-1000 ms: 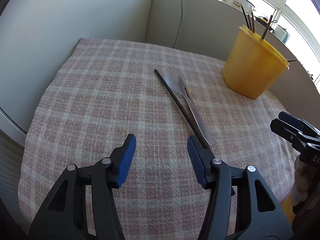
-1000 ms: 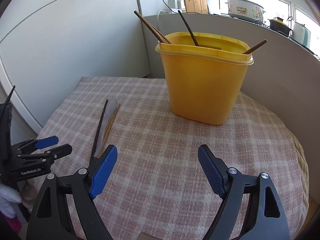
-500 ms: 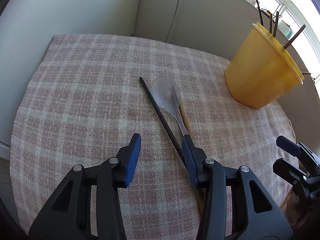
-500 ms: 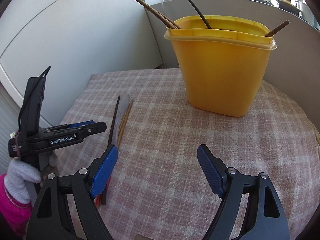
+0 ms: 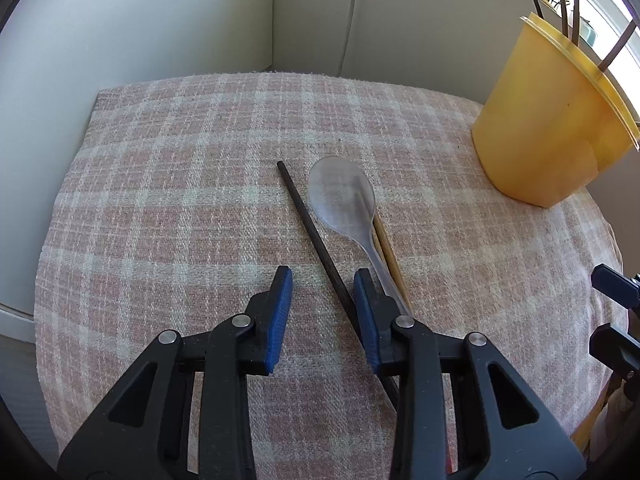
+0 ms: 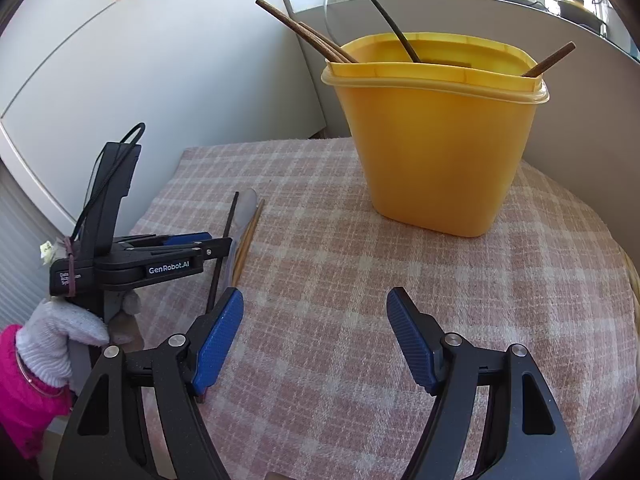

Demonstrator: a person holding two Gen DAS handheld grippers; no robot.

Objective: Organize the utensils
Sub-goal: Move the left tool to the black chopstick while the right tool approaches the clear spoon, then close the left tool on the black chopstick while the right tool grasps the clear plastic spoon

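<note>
On the checked cloth (image 5: pixel 168 200), my left gripper (image 5: pixel 322 312), jaws just closing but not yet pinching, straddles the dark chopstick (image 5: pixel 310 232) left of the clear spoon (image 5: pixel 344 200), and I could snag that spoon while my right gripper (image 6: pixel 314 336) hangs open near the yellow tub (image 6: pixel 436 152).

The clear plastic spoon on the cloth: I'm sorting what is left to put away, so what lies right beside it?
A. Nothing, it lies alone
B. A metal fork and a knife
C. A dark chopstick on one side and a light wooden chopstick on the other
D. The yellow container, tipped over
C: the clear plastic spoon lies between a dark chopstick and a light wooden chopstick on the checked cloth.
</note>
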